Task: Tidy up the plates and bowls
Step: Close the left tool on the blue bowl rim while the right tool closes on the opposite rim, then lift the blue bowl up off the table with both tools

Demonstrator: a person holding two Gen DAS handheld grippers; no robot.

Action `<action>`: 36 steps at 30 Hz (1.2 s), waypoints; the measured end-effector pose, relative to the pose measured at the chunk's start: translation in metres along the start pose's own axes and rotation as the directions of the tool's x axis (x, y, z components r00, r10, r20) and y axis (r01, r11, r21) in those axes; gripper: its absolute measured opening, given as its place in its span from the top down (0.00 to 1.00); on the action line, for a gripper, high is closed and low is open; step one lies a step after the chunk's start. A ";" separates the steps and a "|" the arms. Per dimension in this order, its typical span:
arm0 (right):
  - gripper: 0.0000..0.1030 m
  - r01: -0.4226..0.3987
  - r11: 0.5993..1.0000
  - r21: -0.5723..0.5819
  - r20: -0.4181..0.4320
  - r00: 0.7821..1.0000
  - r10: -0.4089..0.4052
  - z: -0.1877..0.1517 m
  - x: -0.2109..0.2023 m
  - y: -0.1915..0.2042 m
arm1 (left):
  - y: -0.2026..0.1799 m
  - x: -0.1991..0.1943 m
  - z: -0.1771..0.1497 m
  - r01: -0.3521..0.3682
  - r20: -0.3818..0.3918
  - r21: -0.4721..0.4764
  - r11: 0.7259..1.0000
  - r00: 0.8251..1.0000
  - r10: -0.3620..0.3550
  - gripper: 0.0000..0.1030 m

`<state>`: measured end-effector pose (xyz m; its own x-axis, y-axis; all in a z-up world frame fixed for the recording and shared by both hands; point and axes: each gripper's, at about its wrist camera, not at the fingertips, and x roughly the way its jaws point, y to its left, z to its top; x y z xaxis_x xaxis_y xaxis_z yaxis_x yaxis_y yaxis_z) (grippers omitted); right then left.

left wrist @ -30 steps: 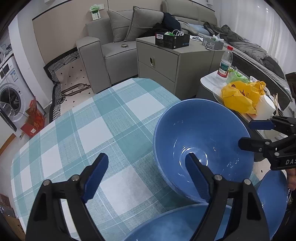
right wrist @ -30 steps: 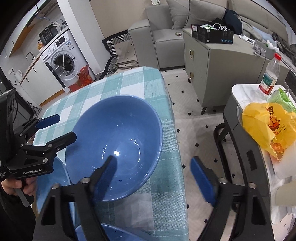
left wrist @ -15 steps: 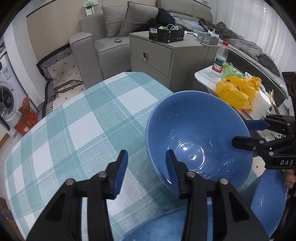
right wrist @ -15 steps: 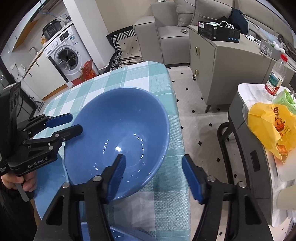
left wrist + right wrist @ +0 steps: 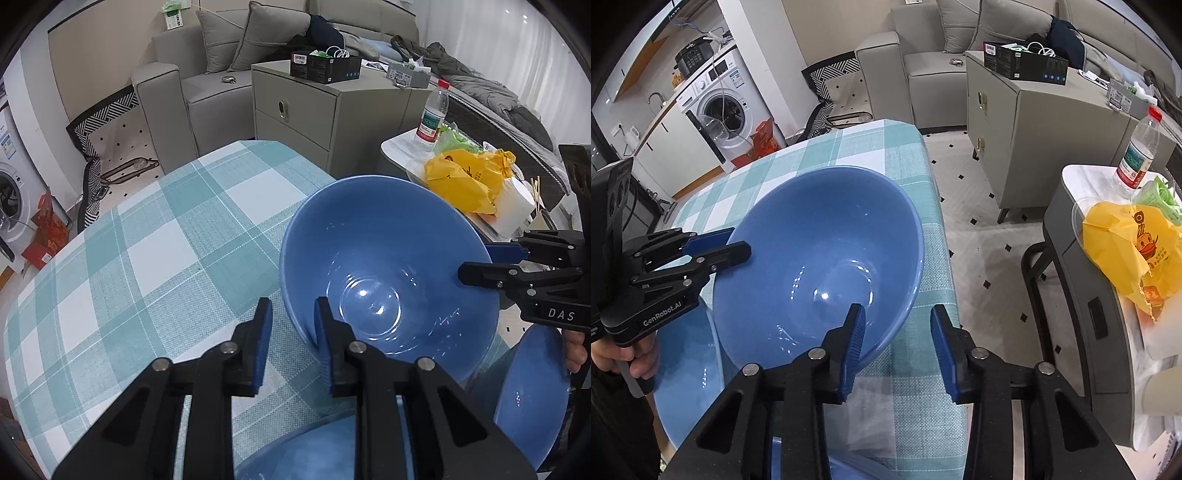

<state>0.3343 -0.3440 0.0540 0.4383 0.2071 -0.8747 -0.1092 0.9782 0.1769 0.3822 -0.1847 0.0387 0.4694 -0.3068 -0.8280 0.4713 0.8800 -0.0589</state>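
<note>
I have the big blue bowl (image 5: 388,273) by opposite rims, over the table (image 5: 155,251) edge. My left gripper (image 5: 291,343) has just closed its jaws nearly shut on the near rim; my right gripper (image 5: 897,343) straddles the other (pads closing, contact unclear). Two grips should keep it level for stacking, I think.

light: even, bright indoor | glare: specks in bowl (image 5: 373,295) | focus: sharp | edges: fisheye-bent, dark corners
</note>
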 end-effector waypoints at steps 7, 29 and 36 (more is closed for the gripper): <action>0.81 -0.017 1.000 0.002 0.002 1.000 0.017 0.000 -0.001 0.003 | -0.003 0.001 0.000 0.002 0.004 0.008 1.000 1.000 -0.002 0.87; 0.83 0.003 1.000 -0.010 0.043 0.999 -0.002 0.001 -0.015 0.003 | -0.005 -0.011 0.002 -0.006 0.053 -0.003 1.000 0.999 0.006 0.89; 0.83 0.008 1.000 -0.014 0.086 0.996 -0.006 0.001 -0.032 0.005 | -0.009 -0.025 0.006 -0.007 0.091 -0.002 1.000 0.996 0.007 0.89</action>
<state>0.3207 -0.3461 0.0830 0.5137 0.2016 -0.8339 -0.1181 0.9794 0.1641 0.3707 -0.1868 0.0631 0.5387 -0.3322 -0.7742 0.4668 0.8827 -0.0540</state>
